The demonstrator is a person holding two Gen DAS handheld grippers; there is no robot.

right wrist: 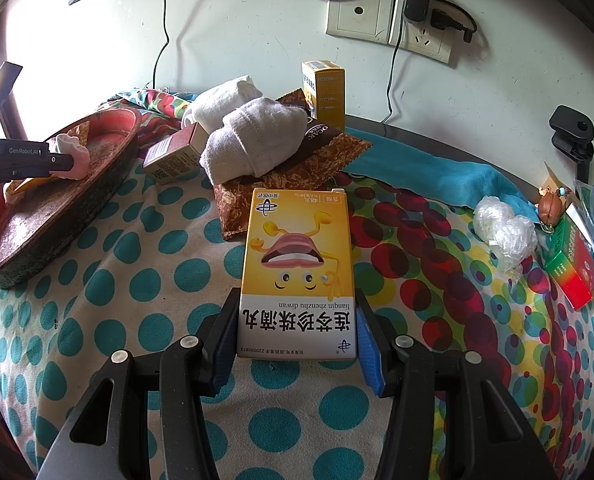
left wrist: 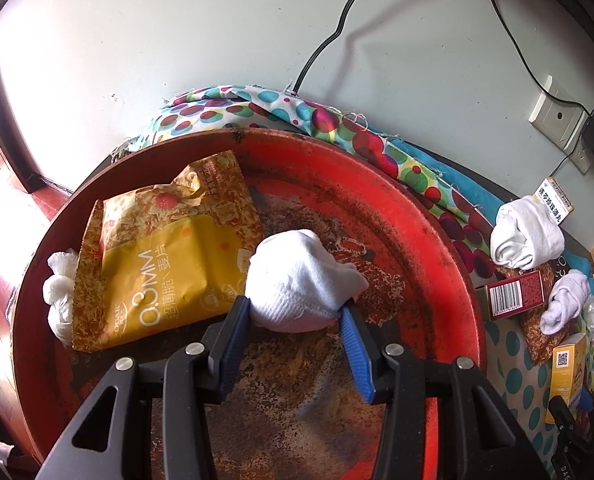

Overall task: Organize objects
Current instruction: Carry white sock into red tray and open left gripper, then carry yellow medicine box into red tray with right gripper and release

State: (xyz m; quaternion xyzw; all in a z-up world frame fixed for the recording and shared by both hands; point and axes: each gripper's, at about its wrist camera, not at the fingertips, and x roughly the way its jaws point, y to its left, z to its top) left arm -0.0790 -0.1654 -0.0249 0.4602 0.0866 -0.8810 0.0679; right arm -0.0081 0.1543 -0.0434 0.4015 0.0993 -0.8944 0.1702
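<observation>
Your left gripper [left wrist: 297, 312] has a rolled white sock [left wrist: 301, 280] between its fingers, low over the red tray [left wrist: 417, 240], beside a yellow snack bag [left wrist: 165, 256]. Your right gripper [right wrist: 295, 328] clasps a yellow box [right wrist: 297, 272] on the dotted cloth [right wrist: 137, 280].

Tray [left wrist: 437, 240]: worn, rough red paint. Sock [left wrist: 301, 280]: knit cloth. Box [right wrist: 297, 276]: glossy card.

Between the left claw's [left wrist: 297, 312] blue pads [left wrist: 357, 354], a white sock [left wrist: 301, 284]; under it, a rust-mottled red tray [left wrist: 417, 240]. Between the right claw's [right wrist: 297, 332] pads, a yellow box [right wrist: 299, 264]; beneath, white cloth [right wrist: 137, 300] with teal dots.
</observation>
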